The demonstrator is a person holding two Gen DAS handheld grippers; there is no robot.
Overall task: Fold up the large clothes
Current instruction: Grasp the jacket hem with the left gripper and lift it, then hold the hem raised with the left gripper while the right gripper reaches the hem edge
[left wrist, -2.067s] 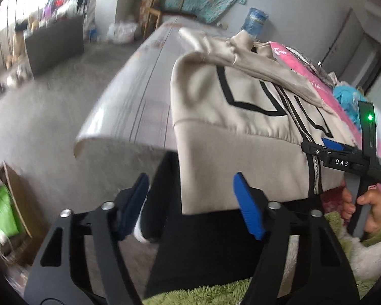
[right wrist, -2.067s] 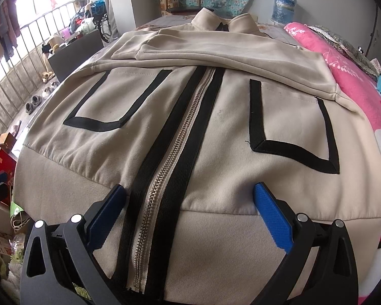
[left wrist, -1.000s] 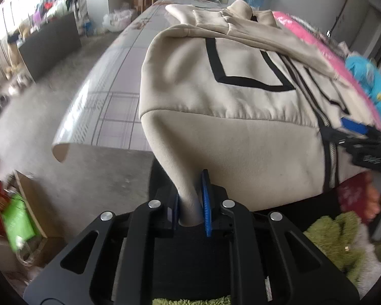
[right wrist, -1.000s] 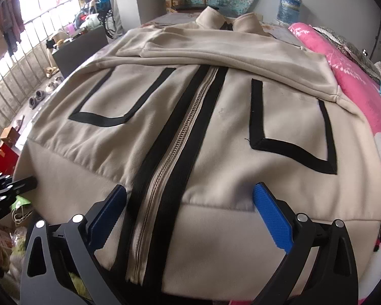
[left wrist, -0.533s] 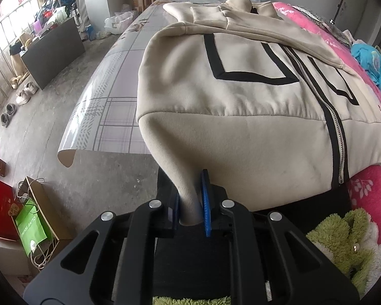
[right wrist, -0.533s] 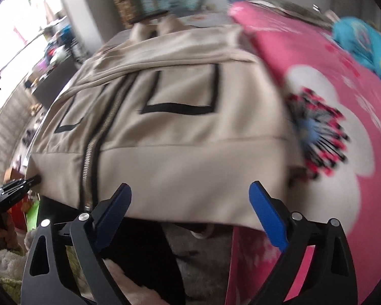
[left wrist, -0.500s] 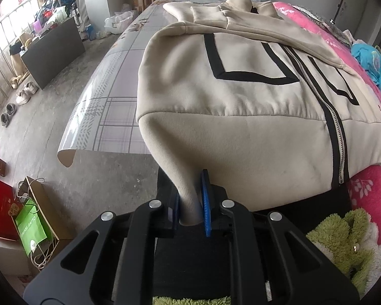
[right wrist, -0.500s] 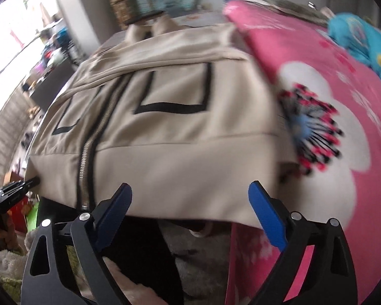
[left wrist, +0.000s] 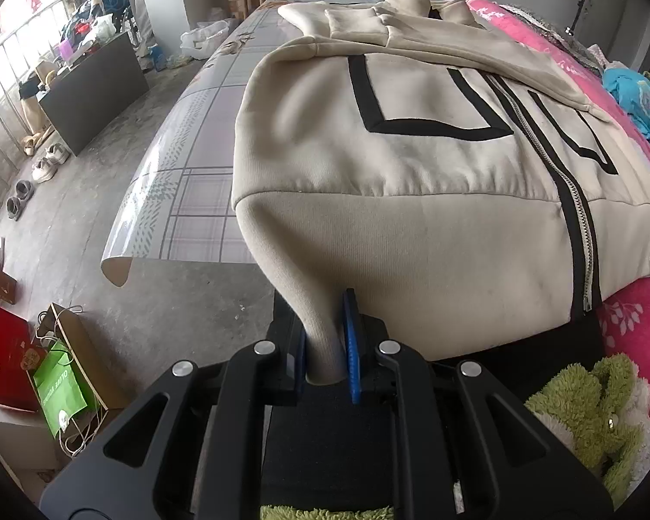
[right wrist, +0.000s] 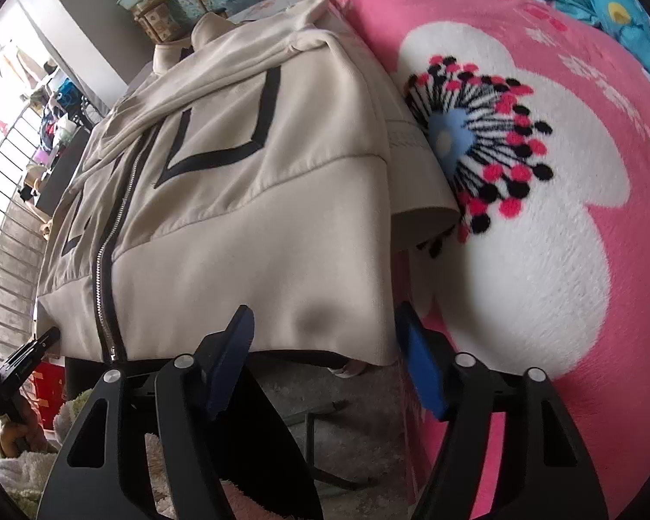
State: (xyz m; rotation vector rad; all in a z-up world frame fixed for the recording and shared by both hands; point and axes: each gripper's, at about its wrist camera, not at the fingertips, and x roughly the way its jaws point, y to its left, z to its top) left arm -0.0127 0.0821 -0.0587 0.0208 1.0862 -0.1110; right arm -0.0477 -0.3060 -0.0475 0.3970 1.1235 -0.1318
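A beige zip jacket (left wrist: pixel 411 164) with black trim lies front-up on the bed, its ribbed hem hanging over the near edge. My left gripper (left wrist: pixel 325 346) is shut on the hem's left corner, the cloth pinched between the blue pads. In the right wrist view the jacket (right wrist: pixel 238 199) fills the left half. My right gripper (right wrist: pixel 325 355) sits at the hem's right corner. Its jaws are closing with the hem edge between them, and the pads stand apart from the cloth.
A pink floral blanket (right wrist: pixel 541 173) covers the bed to the right of the jacket. A checked sheet (left wrist: pixel 195 182) lies on the left. Paper bags (left wrist: pixel 60 381) and shoes (left wrist: pixel 43 164) sit on the concrete floor. A green plush toy (left wrist: pixel 585 416) lies near the bed's front edge.
My right gripper has swept right along the hem to its right corner, rolled, and its jaws have narrowed. The left gripper has stayed shut on the left corner.
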